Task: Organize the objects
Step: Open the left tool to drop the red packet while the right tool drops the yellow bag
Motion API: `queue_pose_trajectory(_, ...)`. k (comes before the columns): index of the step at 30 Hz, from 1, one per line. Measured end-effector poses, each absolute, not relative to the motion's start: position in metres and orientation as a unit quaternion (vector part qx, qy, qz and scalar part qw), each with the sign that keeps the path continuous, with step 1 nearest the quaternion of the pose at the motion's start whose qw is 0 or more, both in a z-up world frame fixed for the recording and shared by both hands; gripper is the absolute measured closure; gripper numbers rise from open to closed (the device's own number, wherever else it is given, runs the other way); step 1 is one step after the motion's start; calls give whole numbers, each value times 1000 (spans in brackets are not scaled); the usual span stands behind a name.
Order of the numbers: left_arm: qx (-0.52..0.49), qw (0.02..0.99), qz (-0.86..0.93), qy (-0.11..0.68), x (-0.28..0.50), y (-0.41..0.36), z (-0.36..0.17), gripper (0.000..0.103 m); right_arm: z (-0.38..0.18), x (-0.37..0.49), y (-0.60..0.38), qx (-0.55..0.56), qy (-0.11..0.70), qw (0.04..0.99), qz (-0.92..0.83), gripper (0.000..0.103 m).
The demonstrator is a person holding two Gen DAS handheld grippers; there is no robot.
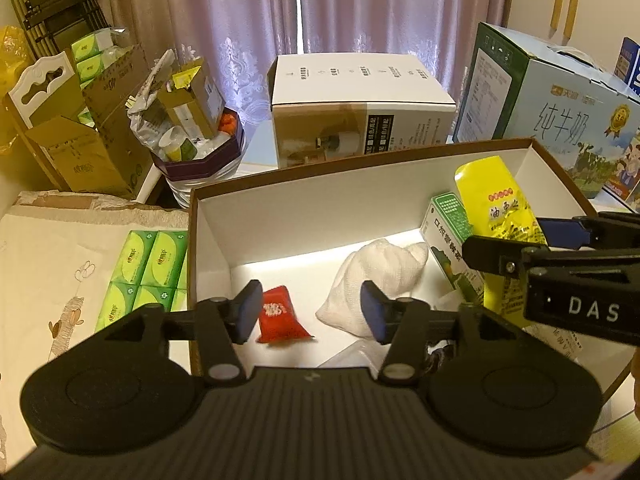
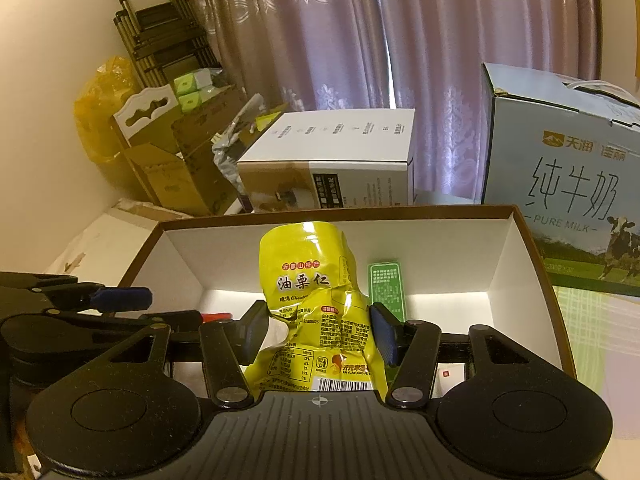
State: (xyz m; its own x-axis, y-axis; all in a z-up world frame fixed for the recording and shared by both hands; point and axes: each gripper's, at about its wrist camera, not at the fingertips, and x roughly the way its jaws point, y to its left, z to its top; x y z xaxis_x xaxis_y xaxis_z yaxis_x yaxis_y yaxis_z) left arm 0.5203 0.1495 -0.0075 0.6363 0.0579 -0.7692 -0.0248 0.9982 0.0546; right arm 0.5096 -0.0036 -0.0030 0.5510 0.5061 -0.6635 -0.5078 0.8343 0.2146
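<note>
Lying in one box (image 1: 400, 160) — one red packet (image 1: 280, 316), left fingers (image 1: 252, 304) released; right fingers (image 2: 256, 328) grasping one yellow pouch (image 2: 308, 280).

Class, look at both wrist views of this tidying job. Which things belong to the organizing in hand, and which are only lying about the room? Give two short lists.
Part of the job:
- open box
- yellow snack bag, between the right gripper's pads
- red packet
- white cloth bundle
- green carton
- left gripper, open

Lying about:
- milk case
- white appliance box
- green tissue packs
- curtain
</note>
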Motion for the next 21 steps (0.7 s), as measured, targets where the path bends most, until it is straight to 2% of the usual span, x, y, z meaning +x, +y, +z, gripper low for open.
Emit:
queue_pose_trajectory(5, 17, 905, 25, 424, 517, 152, -7, 43, -4, 513, -2, 10, 379, 880, 287, 45)
queue_pose_trajectory(8, 17, 906, 24, 423, 513, 154, -6, 36, -2, 517, -3, 24, 379, 883, 276, 36)
queue_pose_trajectory(13, 13, 909, 20, 416, 503, 157, -1, 23, 5, 518, -10, 40, 368, 888, 272, 33)
queue_pose_trajectory(21, 9, 916, 4, 400, 479, 153, 13, 10, 17, 502, -32, 52, 365, 892, 261, 29)
